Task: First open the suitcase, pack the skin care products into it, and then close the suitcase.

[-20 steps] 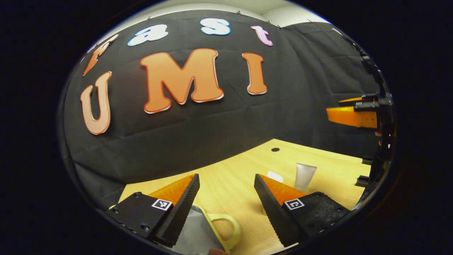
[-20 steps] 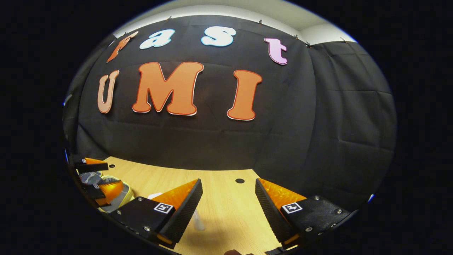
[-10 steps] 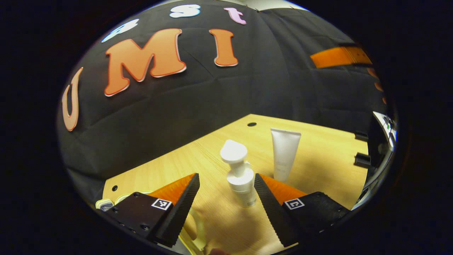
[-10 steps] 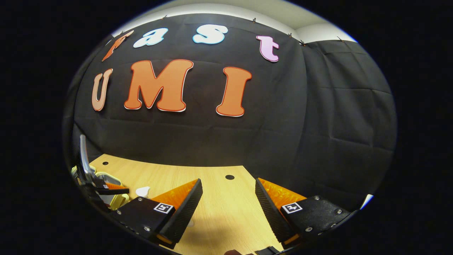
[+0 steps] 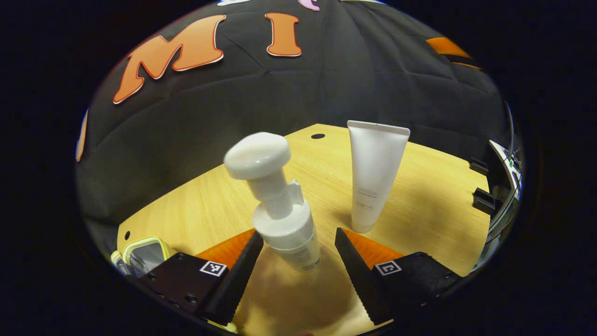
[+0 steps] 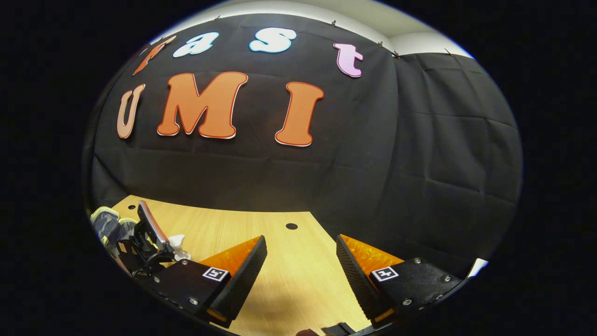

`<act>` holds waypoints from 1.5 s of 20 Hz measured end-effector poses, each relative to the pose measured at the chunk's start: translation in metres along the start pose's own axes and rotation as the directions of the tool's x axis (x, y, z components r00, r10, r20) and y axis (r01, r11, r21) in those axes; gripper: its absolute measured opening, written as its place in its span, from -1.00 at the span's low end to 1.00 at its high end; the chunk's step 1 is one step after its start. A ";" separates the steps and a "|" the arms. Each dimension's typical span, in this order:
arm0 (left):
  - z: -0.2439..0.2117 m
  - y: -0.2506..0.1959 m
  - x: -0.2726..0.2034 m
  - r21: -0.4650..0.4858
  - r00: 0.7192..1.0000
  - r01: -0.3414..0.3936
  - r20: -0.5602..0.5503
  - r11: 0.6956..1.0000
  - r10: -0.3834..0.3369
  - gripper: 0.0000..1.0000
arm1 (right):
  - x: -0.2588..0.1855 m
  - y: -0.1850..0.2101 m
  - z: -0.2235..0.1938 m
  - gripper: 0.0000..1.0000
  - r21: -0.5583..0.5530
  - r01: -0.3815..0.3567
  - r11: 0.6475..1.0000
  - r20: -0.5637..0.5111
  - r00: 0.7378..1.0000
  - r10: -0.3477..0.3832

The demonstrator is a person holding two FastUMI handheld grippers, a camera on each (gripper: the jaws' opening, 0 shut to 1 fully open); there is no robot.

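A white pump bottle [image 5: 280, 210] stands on the wooden table [image 5: 419, 210], its base between the fingers of my left gripper [image 5: 296, 275], which is open and not touching it. Just behind and to the right, a white tube [image 5: 375, 177] stands on its cap. The yellow-rimmed suitcase [image 5: 144, 252] lies at the lower left, partly hidden by a finger. In the right gripper view my right gripper [image 6: 301, 275] hangs open over the bare table [image 6: 280, 261], with the left gripper [image 6: 144, 242], the pump bottle's top [image 6: 179, 242] and the suitcase [image 6: 105, 221] far left.
The black cloth wall closes the table's far side. Small round holes [image 5: 318, 136] [image 6: 291, 226] sit in the tabletop. Black clamps [image 5: 482, 200] stick out at the table's right edge. The right gripper [image 5: 445, 46] shows high at the upper right.
My left gripper has swung from the suitcase toward the pump bottle and dipped, so the bottle now stands between its fingers. The right gripper has barely shifted.
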State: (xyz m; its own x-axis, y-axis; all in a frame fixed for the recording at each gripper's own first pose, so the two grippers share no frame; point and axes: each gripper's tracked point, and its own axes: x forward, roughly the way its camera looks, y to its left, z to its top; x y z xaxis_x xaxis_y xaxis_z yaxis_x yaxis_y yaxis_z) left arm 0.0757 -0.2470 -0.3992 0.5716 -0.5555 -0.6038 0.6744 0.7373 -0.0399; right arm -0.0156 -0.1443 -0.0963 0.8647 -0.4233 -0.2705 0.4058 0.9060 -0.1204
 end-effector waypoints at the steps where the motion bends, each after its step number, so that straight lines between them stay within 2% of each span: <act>1: 0.001 -0.001 0.004 0.000 1.000 0.000 0.002 1.000 0.000 0.98 | -0.001 -0.002 -0.001 0.92 -0.002 0.002 1.000 -0.002 1.000 -0.002; 2: 0.002 0.000 0.006 0.001 1.000 -0.005 0.005 1.000 0.005 0.94 | -0.002 -0.001 -0.002 0.92 -0.001 -0.003 1.000 -0.005 1.000 0.003; 4: 0.004 0.009 0.009 -0.014 1.000 -0.017 0.008 1.000 0.017 0.75 | -0.001 0.002 -0.006 0.92 0.000 -0.018 1.000 -0.014 1.000 0.018; 6: 0.004 0.010 0.008 -0.049 1.000 -0.004 -0.002 0.999 0.004 0.40 | 0.000 0.008 -0.011 0.92 -0.005 -0.036 0.999 -0.022 0.999 0.036; 10: 0.009 0.012 -0.001 -0.065 1.000 -0.009 -0.004 0.998 0.009 0.28 | 0.004 0.023 -0.020 0.92 -0.006 -0.084 0.996 -0.043 0.996 0.084; 16: 0.042 0.030 -0.035 -0.107 0.997 -0.042 0.055 0.993 0.048 0.27 | 0.012 0.053 -0.038 0.92 -0.005 -0.180 0.984 -0.073 0.981 0.179; 18: 0.047 0.041 -0.052 -0.107 0.995 -0.068 0.059 0.992 0.074 0.15 | 0.015 0.063 -0.049 0.92 -0.003 -0.216 0.976 -0.091 0.972 0.214; 22: 0.058 0.058 -0.084 -0.125 0.991 -0.101 0.073 0.987 0.111 0.18 | 0.024 0.080 -0.075 0.92 -0.009 -0.282 0.960 -0.132 0.951 0.278; 24: 0.064 0.066 -0.098 -0.152 0.989 -0.118 0.075 0.981 0.131 0.18 | 0.029 0.088 -0.090 0.92 -0.017 -0.314 0.949 -0.158 0.938 0.307; 30: 0.084 0.099 -0.154 -0.221 0.967 -0.222 0.076 0.950 0.244 0.18 | 0.039 0.116 -0.146 0.92 -0.041 -0.431 0.901 -0.258 0.876 0.407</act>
State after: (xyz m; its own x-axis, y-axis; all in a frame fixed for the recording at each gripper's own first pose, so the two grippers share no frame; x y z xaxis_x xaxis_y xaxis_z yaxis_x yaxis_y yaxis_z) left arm 0.0940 -0.1209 -0.2434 0.7525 -0.3867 -0.5332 0.4103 0.9085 -0.0798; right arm 0.0222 -0.0548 -0.2604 0.8465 -0.0003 -0.5324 -0.0189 0.9994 -0.0307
